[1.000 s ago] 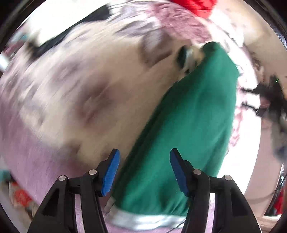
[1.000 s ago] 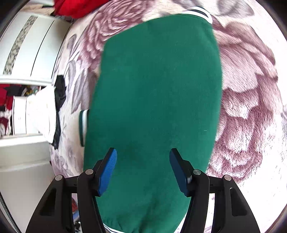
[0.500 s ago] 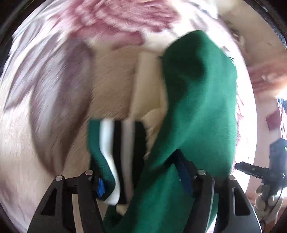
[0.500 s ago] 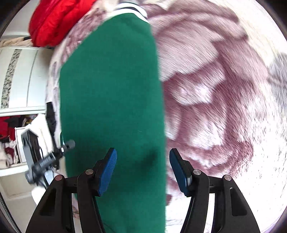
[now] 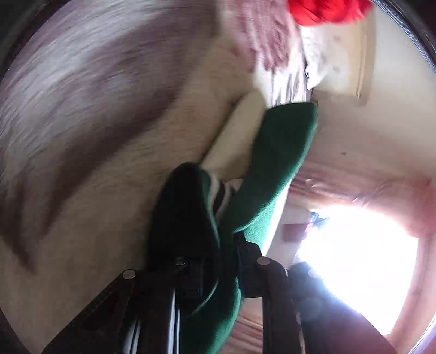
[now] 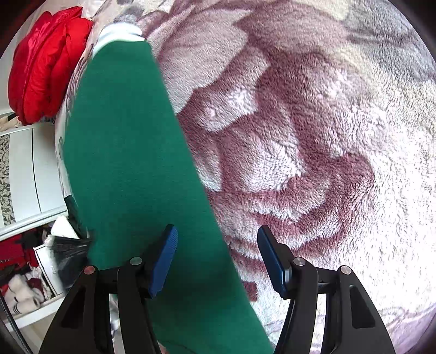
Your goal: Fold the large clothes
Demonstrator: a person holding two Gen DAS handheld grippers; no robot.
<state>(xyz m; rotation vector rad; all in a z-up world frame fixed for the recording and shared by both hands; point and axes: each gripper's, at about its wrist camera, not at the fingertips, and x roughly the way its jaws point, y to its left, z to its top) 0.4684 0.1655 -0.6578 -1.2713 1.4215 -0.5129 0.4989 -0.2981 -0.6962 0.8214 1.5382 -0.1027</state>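
A green sweater (image 6: 122, 152) with a white striped hem lies on a floral fleece blanket (image 6: 299, 136). In the right wrist view it runs from the top left down under my right gripper (image 6: 216, 258), which is open and empty just above its right edge. In the left wrist view my left gripper (image 5: 223, 245) is shut on a bunched fold of the green sweater (image 5: 275, 168), lifting it off the blanket (image 5: 95, 136). A striped cuff (image 5: 222, 196) and a cream lining (image 5: 239, 136) show beneath the raised cloth. The left view is blurred.
A red puffy jacket (image 6: 41, 62) lies at the blanket's far corner; it also shows in the left wrist view (image 5: 327, 11). A white cabinet (image 6: 24, 174) and cluttered shelves (image 6: 30, 261) stand left of the bed. A bright window (image 5: 359, 258) glares at the right.
My left gripper has closed on the sweater's edge near the striped cuff and lifted it. My right gripper has swung right, so the sweater now lies at the left of its view.
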